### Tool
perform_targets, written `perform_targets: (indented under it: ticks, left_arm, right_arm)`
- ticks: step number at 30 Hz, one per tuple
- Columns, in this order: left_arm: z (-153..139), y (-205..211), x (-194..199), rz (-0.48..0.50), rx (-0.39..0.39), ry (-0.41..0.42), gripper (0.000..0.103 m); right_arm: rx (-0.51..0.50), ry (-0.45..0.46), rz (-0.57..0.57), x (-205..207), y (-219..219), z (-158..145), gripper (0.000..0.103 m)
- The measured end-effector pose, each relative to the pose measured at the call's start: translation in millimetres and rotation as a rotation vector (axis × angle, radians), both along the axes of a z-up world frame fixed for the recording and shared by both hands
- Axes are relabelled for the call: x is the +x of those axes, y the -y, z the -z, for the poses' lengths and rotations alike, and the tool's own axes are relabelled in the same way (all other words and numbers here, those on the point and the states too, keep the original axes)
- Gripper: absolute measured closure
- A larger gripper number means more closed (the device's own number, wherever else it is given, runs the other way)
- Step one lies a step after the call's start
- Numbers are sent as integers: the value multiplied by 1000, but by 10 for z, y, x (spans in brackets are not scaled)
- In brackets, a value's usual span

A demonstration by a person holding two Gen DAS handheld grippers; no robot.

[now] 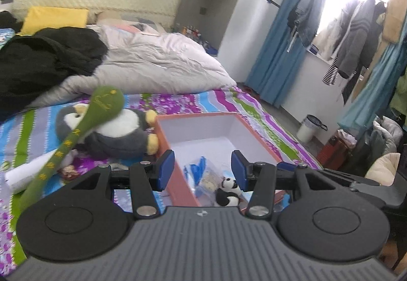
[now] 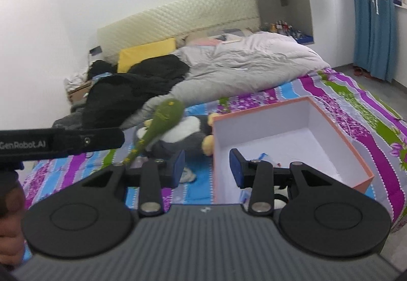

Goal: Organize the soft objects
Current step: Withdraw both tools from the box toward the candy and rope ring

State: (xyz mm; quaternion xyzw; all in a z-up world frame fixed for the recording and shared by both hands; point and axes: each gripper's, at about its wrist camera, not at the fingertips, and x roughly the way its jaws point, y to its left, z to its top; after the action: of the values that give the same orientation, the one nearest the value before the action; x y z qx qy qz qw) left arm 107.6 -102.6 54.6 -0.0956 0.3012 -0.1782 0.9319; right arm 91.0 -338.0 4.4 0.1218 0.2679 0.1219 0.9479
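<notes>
A green plush snake (image 1: 105,101) leans up across a grey-and-white penguin plush (image 1: 119,134) on the striped bed sheet (image 1: 193,100). To their right stands an open orange box (image 1: 203,126) with a white inside, holding a small panda plush (image 1: 227,192) and blue packets (image 1: 197,167). My left gripper (image 1: 202,170) hovers open over the box's near left corner, nothing between its blue pads. In the right wrist view the snake (image 2: 168,113), penguin (image 2: 183,136) and box (image 2: 267,126) show again. My right gripper (image 2: 207,169) is open and empty above the box's left wall.
A crumpled pale duvet (image 1: 157,59), black clothing (image 1: 45,57) and a yellow pillow (image 1: 54,19) fill the bed's far end. A white paper roll (image 1: 28,174) lies at left. Blue curtains (image 1: 277,52) and hanging clothes stand right. A hand (image 2: 10,207) holds the other gripper's black body (image 2: 61,143).
</notes>
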Motion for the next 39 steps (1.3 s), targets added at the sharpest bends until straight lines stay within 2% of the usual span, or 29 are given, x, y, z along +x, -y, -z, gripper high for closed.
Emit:
perform_targets:
  ticks: [6,10,15,22,30,39]
  left_arm:
    - [123,-304,-371,-59,51,26,48]
    - [241,-530,-553,-114,27,11,48]
    - [421,-709,-791,-167,32,-7,48]
    - [839,-868,-1049,-205,47,-71,48]
    - [1159,-972,-1044,-231,45,-139,48]
    - [1351,-1050,-865,-248,7,-215,48]
  right_arm:
    - [20,17,-53,-179,-173,10,61]
    - [5,19,-92,-333,-312,58,61]
    - [4,5,-138,-517,-491,159,61]
    - [-36,-17,-197,-737,-786,349,61]
    - [-61,-37,-218,-843,-905,542,61]
    - [-67,-46,-197,-669,-943,678,61]
